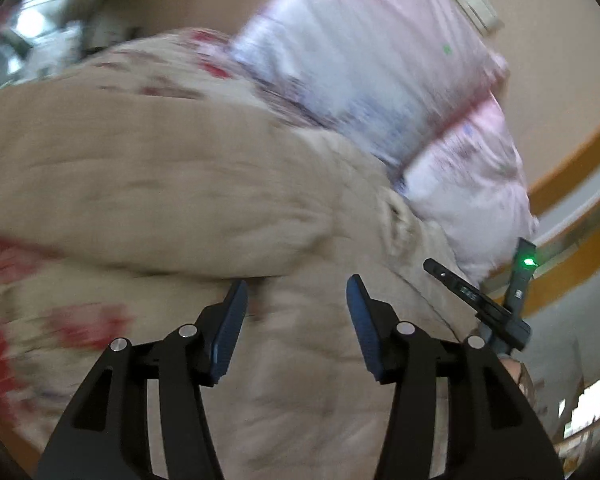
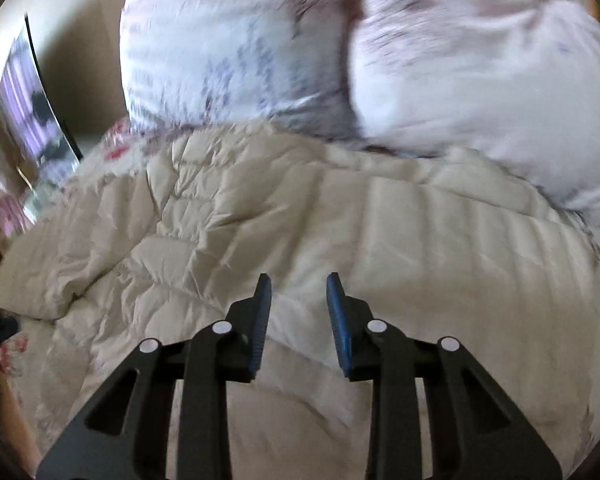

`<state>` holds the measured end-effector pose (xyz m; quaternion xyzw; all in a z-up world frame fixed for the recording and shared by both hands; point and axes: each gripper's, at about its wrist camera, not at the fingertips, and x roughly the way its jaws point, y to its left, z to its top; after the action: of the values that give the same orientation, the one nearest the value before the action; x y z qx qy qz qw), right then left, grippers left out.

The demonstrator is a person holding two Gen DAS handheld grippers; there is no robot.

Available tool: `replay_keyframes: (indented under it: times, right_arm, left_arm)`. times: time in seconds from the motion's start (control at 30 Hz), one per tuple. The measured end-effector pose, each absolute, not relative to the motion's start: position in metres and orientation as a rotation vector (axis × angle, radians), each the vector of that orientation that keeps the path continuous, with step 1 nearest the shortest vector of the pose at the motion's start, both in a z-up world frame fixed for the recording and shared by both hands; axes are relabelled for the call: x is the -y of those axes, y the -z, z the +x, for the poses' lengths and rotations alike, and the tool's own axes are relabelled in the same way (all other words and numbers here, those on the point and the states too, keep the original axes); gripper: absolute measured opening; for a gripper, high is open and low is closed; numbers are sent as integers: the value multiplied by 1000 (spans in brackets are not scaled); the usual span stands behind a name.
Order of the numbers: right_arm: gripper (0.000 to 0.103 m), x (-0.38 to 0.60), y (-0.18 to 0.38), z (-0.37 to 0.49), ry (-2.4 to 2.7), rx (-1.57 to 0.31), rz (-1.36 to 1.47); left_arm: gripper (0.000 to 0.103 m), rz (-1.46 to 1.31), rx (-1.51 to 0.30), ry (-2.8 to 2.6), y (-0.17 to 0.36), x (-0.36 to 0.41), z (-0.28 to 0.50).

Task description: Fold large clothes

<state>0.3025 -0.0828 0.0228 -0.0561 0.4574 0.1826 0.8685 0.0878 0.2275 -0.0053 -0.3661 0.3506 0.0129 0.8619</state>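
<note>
Both tongs hang open over the beige puffer jacket [image 2: 300,220].
Left tongs [image 1: 297,292] and right tongs [image 2: 296,284] hold nothing; pillows [image 2: 480,80] lie beyond.

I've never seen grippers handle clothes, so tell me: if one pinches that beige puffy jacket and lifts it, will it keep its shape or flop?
The jacket would probably flop: its quilted panels already lie creased and rumpled on the bed. It is likely light for its bulk, since the padding looks airy. Its shell looks smooth with a slight sheen, so it may slide between the open jaws of the right gripper unless pinched deep.
</note>
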Motion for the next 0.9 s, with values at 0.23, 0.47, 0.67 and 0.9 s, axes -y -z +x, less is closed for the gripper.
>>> replay_keyframes:
  times: [0.23,0.47,0.67,0.9]
  right_arm:
    - [31,40,9,319,-346,-1035,-260]
    - [63,85,-33,291,-402,-984,-61]
    - [65,110,-50,274,-443,-966,13]
    - [67,121,-61,259,-470,-940,9]
  left_arm:
    - [52,-922,-680,-180,26,-289,38]
    - [52,-1133,-575,-270,45,-324,25]
    - [51,-1264,-468,-389,53,-351,11]
    - [36,-1379,-381,-493,68,-392,-6]
